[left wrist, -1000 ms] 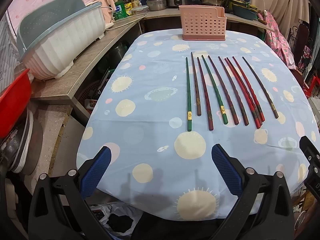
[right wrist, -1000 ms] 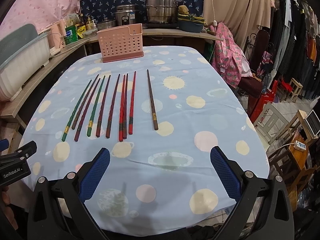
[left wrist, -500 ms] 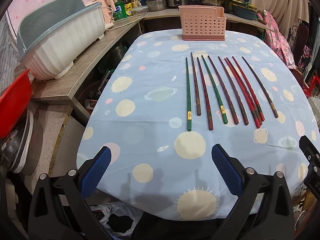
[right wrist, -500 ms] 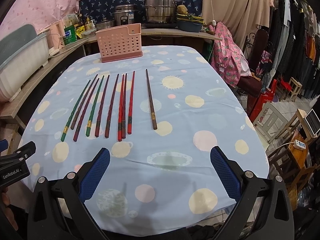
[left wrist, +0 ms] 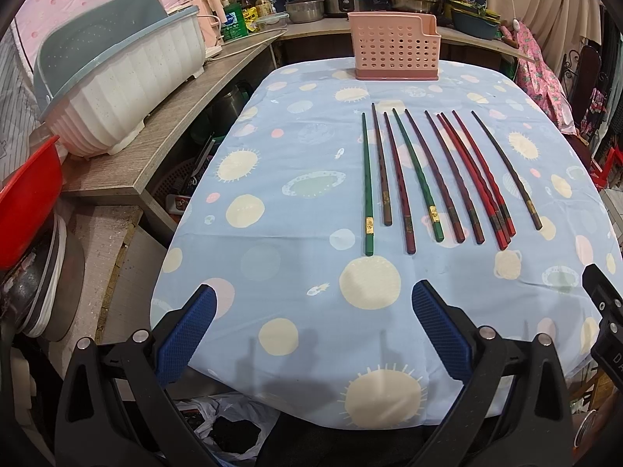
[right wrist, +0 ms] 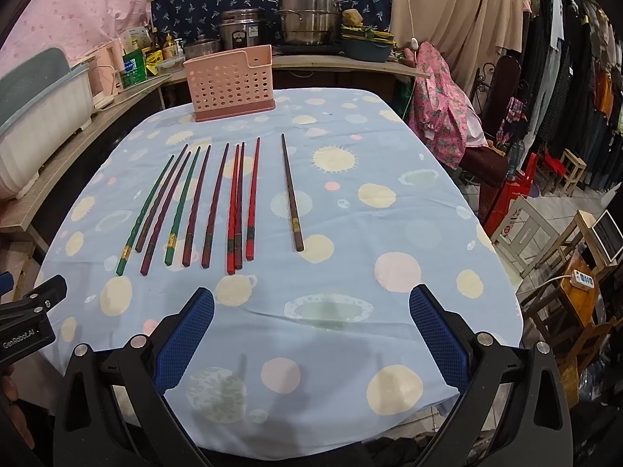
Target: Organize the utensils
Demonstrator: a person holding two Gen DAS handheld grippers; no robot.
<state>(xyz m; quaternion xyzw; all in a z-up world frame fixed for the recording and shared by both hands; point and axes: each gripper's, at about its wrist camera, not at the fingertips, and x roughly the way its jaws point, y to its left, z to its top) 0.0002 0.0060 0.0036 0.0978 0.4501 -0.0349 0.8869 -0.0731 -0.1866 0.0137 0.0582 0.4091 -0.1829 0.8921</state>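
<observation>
Several chopsticks lie side by side on the blue patterned tablecloth (left wrist: 296, 233): green ones (left wrist: 367, 183), dark red and brown ones (left wrist: 444, 175), bright red ones (left wrist: 473, 179) and a lone dark one (left wrist: 506, 169) at the right. In the right wrist view the same row (right wrist: 212, 202) lies left of the lone dark chopstick (right wrist: 291, 194). A pink perforated utensil holder (left wrist: 394, 46) (right wrist: 230, 81) stands upright at the table's far edge. My left gripper (left wrist: 313, 330) and right gripper (right wrist: 311, 330) hover open over the near edge, holding nothing.
A wooden counter (left wrist: 163, 124) along the left carries a white dish drainer (left wrist: 117, 78); a red basin (left wrist: 27, 218) sits nearer. Pots (right wrist: 307, 15) and bottles line the back shelf. Chairs, stools and hanging clothes (right wrist: 564, 78) crowd the right side.
Both views have shifted only slightly toward the table; the chopsticks and the holder lie as before, and both grippers remain open.
</observation>
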